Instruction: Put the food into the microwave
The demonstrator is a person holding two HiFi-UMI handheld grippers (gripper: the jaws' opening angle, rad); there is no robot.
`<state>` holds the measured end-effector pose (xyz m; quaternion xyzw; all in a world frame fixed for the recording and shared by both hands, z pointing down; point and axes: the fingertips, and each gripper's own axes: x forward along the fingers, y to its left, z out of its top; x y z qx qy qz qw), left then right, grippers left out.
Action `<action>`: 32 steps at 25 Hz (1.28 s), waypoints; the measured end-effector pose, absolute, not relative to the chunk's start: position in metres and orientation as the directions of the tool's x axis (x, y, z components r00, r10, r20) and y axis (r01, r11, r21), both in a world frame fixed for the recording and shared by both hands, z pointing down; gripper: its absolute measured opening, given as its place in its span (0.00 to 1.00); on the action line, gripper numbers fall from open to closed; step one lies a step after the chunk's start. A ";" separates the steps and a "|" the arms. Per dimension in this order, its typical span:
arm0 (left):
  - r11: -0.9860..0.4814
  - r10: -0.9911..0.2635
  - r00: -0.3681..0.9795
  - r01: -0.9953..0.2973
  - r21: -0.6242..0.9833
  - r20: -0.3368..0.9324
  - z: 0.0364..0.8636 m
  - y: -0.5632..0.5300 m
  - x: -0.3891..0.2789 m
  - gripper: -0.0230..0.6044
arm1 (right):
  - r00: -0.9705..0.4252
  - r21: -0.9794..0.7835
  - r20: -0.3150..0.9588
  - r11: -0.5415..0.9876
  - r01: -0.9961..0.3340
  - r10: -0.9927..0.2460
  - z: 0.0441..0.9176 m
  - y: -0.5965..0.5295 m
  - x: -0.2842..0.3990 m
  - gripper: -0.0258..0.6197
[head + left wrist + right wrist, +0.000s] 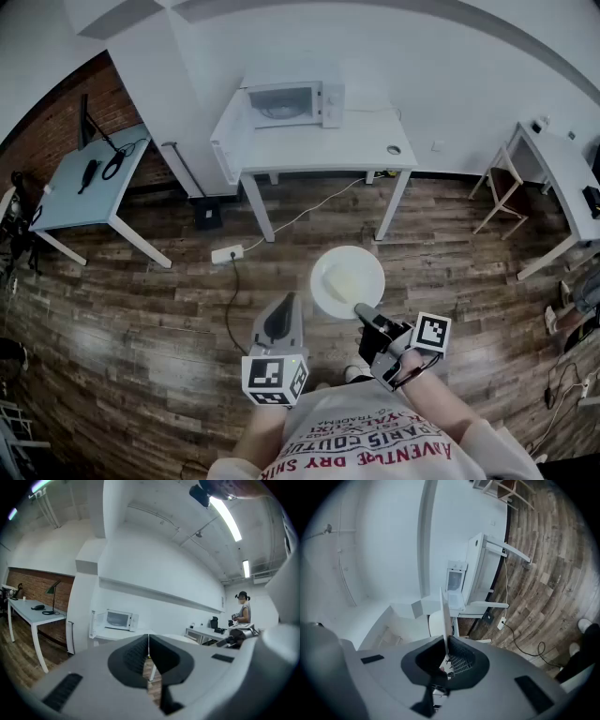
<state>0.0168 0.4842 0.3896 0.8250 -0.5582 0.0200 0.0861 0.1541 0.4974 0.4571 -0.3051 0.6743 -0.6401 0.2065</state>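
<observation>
The food (337,283) is a pale lump on the white plate (368,267), too blurred to say what kind. In the right gripper view the plate shows only edge-on, which hides the food. The microwave (292,101) stands well apart on the white surface (319,150) with its door open and its inside hard to make out. The right claw (361,310) is clenched on the plate's near rim, holding it above the wooden floor (141,281). The left claw (286,302) is pressed fully together, grasping nothing, just beside the plate.
</observation>
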 end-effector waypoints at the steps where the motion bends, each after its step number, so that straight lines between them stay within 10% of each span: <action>1: -0.362 -0.919 0.373 -0.927 0.102 0.130 0.389 0.484 0.016 0.05 | -0.725 -0.989 0.113 -0.006 -0.149 -0.679 0.457 0.497 0.154 0.08; 32: -0.323 -0.932 0.335 -0.941 0.100 0.142 0.399 0.505 -0.062 0.05 | -0.716 -0.988 0.138 -0.042 -0.150 -0.684 0.467 0.506 0.089 0.08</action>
